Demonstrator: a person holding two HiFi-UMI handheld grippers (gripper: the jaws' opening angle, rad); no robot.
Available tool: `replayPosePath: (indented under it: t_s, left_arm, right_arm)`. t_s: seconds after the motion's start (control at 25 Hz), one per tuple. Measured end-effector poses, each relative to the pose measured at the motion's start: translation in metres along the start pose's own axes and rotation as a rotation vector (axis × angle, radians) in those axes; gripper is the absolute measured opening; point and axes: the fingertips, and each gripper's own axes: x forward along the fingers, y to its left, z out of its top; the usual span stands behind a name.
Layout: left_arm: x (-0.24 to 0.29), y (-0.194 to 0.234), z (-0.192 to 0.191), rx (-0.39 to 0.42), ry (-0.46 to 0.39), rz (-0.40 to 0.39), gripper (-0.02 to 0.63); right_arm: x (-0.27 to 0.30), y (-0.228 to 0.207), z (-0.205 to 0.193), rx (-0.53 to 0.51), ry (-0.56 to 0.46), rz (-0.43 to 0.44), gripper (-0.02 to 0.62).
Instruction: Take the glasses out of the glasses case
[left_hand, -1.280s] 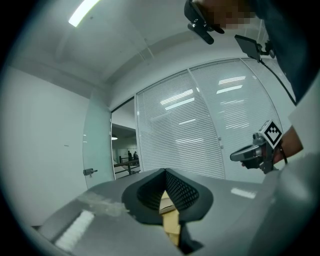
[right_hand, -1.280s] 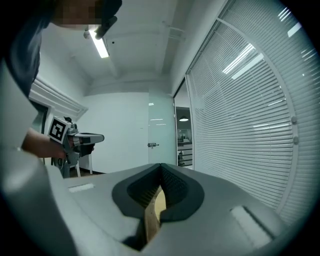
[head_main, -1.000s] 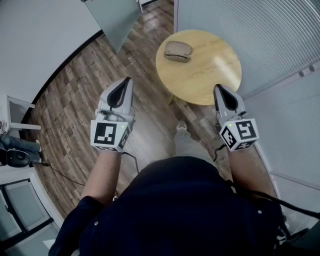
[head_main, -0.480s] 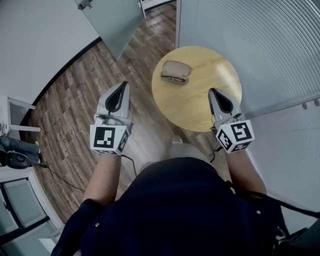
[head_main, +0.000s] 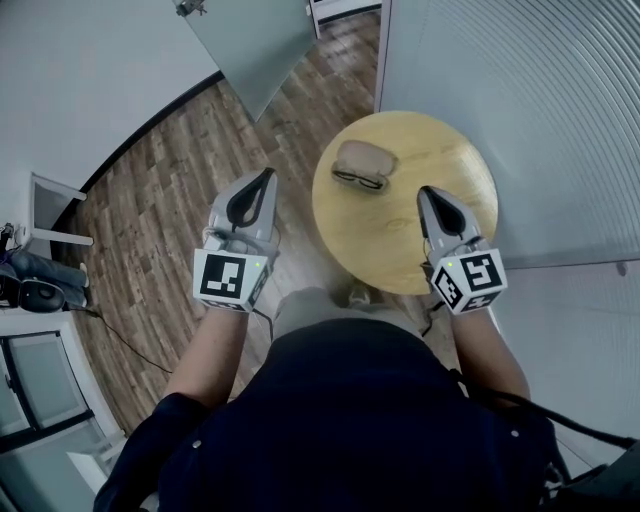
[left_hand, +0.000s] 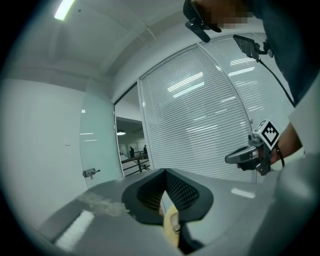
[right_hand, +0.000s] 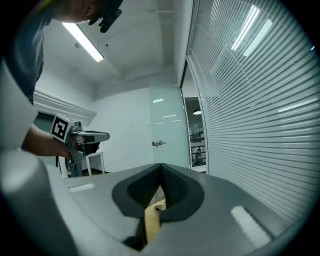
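Note:
A round wooden table (head_main: 440, 225) carries a brownish glasses case (head_main: 365, 156) on its far left part. A dark glasses frame (head_main: 357, 180) shows at the case's near edge. My left gripper (head_main: 267, 174) is shut and empty, held level over the floor just left of the table. In its own view the left gripper (left_hand: 165, 172) has both jaws meeting at the tip. My right gripper (head_main: 427, 191) is shut and empty too, above the table's near right part and to the right of the case. The right gripper view shows the right gripper (right_hand: 160, 166) with only a sliver of table between its jaws.
A wall of white blinds (head_main: 540, 90) runs close behind and right of the table. A frosted glass door (head_main: 250, 40) stands at the back left. Wood flooring (head_main: 160, 200) lies to the left, with a white chair (head_main: 50, 205) and dark gear (head_main: 35, 290) by the left wall.
Table and case have drawn nearer in the head view. Both grippers moved forward: the right now hangs over the table, the left sits beside its left edge. Both stayed shut.

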Motion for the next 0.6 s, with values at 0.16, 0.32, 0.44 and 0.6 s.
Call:
replayPosePath:
  t_s: [0.16, 0.32, 0.44, 0.6]
  left_arm:
    - [0.015, 0.003, 0.002, 0.009, 0.003, -0.001, 0.006]
    - [0.029, -0.002, 0.001, 0.034, -0.014, -0.054, 0.006]
    - [0.038, 0.001, -0.013, 0.006, -0.017, -0.08, 0.006]
    - [0.056, 0.019, -0.019, -0.049, -0.014, -0.099, 0.006]
  right_arm:
    - [0.006, -0.005, -0.005, 0.016, 0.007, -0.01, 0.008]
    - [0.017, -0.008, -0.015, 0.022, 0.045, -0.017, 0.008]
    - [0.032, -0.006, -0.02, 0.017, 0.072, -0.017, 0.008]
    - [0.056, -0.004, -0.018, 0.002, 0.11, -0.02, 0.008]
